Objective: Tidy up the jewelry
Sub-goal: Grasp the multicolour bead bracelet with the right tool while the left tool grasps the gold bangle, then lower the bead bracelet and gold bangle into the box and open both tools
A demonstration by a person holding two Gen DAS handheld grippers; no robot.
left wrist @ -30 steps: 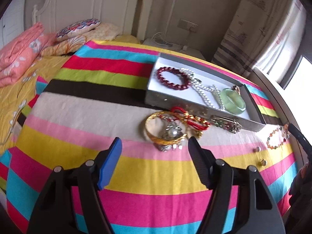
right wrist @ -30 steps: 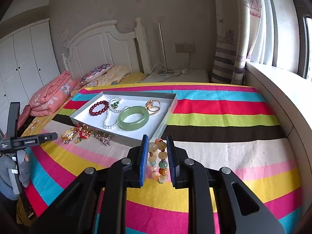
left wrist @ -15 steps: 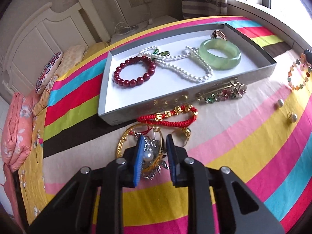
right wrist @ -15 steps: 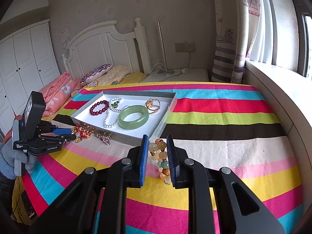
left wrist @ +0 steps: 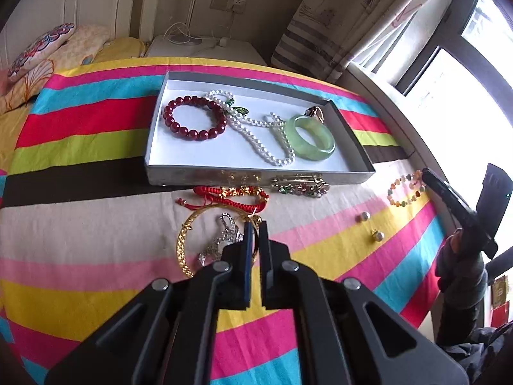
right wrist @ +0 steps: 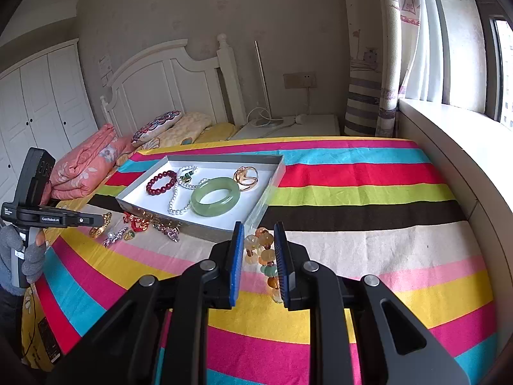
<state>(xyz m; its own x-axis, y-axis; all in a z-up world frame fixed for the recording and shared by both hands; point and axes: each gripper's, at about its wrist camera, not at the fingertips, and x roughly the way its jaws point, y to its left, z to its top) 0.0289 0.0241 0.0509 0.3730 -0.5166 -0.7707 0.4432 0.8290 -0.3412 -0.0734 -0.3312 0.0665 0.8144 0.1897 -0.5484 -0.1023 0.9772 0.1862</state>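
A second ago the left gripper (left wrist: 255,224) hovers wide open short of the loose pile in front of the tray (left wrist: 256,178). Now its jaws stand nearly together, pinching the rim of the gold bangle (left wrist: 184,243) at the side nearest the red cord bracelet (left wrist: 231,197). The right gripper (right wrist: 256,243), earlier clamped on the multicoloured bead bracelet (right wrist: 264,256), now has its jaws spread, and the beads lie loose between them on the bed, just in front of the tray's near corner.
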